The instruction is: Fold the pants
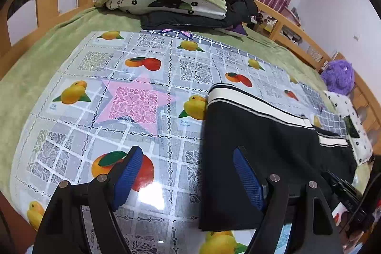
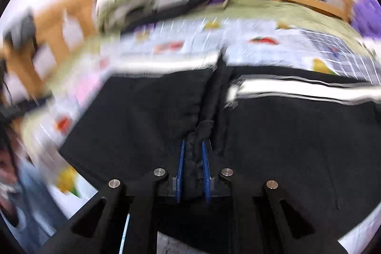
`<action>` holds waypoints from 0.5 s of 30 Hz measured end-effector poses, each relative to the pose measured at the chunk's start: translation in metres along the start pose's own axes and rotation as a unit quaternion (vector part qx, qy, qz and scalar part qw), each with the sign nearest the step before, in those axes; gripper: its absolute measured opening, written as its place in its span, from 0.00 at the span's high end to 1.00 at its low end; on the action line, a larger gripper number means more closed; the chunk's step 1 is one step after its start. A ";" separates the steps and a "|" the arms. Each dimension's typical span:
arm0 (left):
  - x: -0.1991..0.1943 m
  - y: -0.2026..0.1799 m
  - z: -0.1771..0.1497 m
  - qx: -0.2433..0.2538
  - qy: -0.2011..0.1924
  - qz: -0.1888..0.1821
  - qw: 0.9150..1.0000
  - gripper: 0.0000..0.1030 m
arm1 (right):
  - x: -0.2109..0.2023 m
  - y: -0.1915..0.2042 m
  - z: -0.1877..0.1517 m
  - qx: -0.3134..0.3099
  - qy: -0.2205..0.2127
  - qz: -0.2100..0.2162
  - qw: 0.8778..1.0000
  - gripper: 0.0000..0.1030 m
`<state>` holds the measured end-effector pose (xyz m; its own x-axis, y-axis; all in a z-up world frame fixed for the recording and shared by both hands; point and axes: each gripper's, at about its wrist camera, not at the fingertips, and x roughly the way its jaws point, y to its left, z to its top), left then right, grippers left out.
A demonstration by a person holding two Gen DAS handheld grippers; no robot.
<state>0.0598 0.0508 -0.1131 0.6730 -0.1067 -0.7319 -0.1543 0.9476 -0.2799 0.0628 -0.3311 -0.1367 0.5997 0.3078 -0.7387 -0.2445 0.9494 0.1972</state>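
Black pants [image 2: 147,116] — soft, bunched fold

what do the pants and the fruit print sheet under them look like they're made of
Pants: soft, matte black knit, likely jersey, with white woven-looking side stripes; it bunches where the right gripper pinches it.
Fruit print sheet: glossy plastic, probably vinyl, judging by the bright glare spot and see-through lace pattern.
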 end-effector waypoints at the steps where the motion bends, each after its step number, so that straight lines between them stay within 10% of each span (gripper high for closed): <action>1: 0.000 0.000 0.000 -0.001 0.001 -0.002 1.000 0.25 | -0.011 -0.007 -0.004 0.013 -0.009 0.001 1.000 0.91; 6: 0.005 0.003 -0.001 0.000 0.018 -0.009 1.000 0.25 | 0.014 -0.009 -0.030 0.014 0.073 -0.017 0.997 0.86; 11: 0.005 0.011 0.000 -0.011 0.016 -0.013 1.000 0.25 | -0.006 -0.007 -0.017 0.011 0.005 -0.006 1.000 0.43; 15: 0.013 0.013 -0.001 -0.017 0.029 -0.007 0.999 0.25 | 0.023 -0.017 0.011 0.020 0.036 -0.037 0.998 0.43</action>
<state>0.0657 0.0618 -0.1274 0.6330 -0.1373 -0.7619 -0.1713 0.9349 -0.3108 0.0896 -0.3390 -0.1500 0.5577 0.2328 -0.7967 -0.1692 0.9716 0.1655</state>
